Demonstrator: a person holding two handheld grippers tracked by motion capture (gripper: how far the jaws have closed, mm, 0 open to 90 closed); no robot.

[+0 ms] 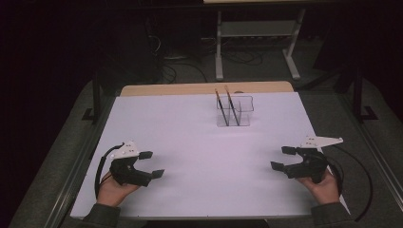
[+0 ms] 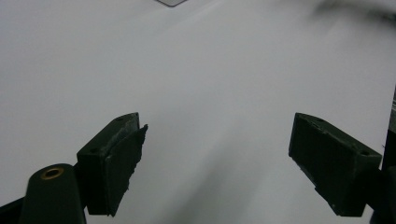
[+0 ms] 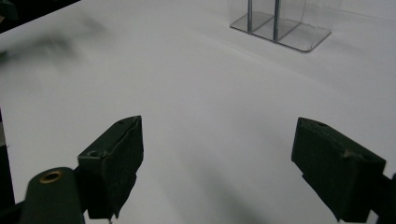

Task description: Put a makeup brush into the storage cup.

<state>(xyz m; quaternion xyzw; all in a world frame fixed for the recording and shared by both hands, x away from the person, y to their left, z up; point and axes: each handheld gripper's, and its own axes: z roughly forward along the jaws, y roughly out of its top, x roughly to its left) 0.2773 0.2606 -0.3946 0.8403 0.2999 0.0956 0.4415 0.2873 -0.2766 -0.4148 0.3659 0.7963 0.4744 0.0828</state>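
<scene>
Both grippers rest low on the white bench (image 1: 199,156), fingers spread wide and empty: left gripper (image 1: 151,164), right gripper (image 1: 281,158). The clear holder (image 1: 234,112) stands at the far middle, well apart from both, with two pencils (image 1: 226,105) inside. The right gripper view crops its top.

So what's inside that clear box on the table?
Two thin pencil-like sticks stand leaning in the clear divided holder. Nothing else shows through its walls.

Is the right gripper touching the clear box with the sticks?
Apart. The high view shows bare white table between the right gripper and the clear box.
</scene>
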